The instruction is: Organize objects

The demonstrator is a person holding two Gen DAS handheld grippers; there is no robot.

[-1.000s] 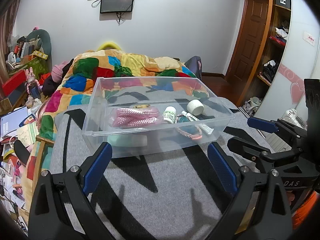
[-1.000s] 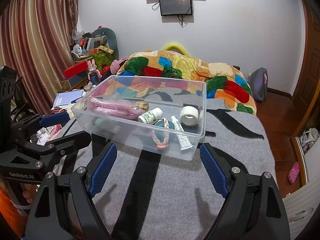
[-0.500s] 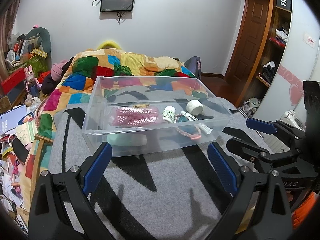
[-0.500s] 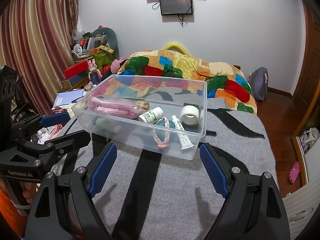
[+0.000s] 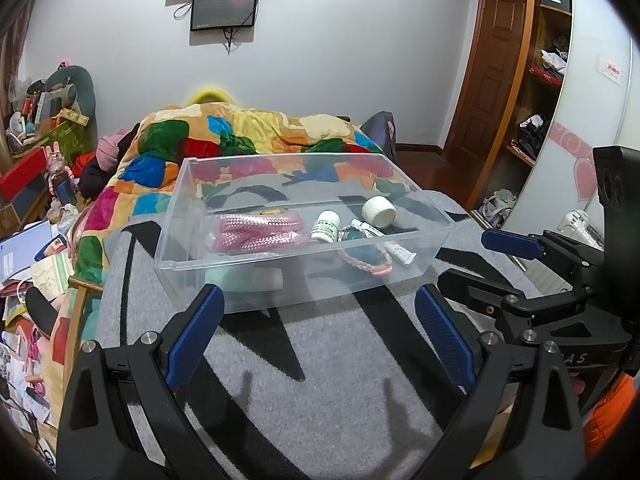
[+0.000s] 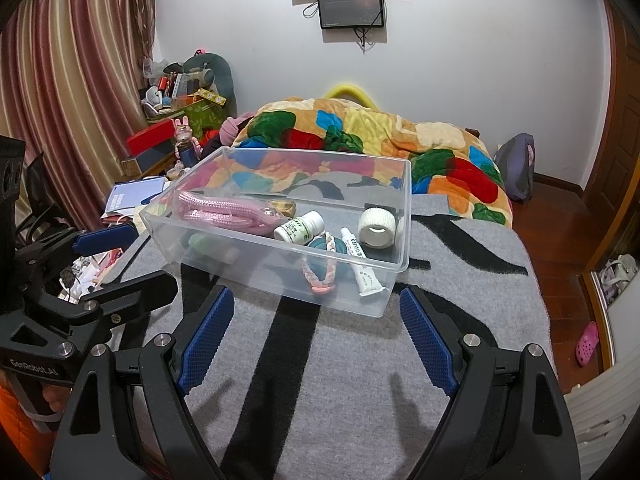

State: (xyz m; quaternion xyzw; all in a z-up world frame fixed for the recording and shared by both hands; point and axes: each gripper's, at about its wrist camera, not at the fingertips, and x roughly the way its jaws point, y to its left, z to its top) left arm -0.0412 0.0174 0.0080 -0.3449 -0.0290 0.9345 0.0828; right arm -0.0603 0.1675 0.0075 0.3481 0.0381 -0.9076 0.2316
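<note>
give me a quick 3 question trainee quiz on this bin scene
1. True or false: the left gripper is shut on the pink rope.
2. Which lies nearest the bin's right wall: A pill bottle, B white tape roll, C pink rope?
3. Fill in: the bin sits on a grey and black ____.

Key: 1 false, both it and the right gripper are open and empty; 2 B; 3 blanket.

The left wrist view looks forward between its own spread blue-padded fingers (image 5: 196, 330), low over the grey blanket with black stripes (image 5: 320, 380), facing the clear plastic storage bin (image 5: 280, 276) close ahead and the white wall beyond. The right wrist view faces the same bin (image 6: 208, 248) from similar closeness, set further right. Both share the bin, blanket and multicoloured patchwork quilt (image 5: 248, 128), and each catches the other gripper at its edge.
</note>
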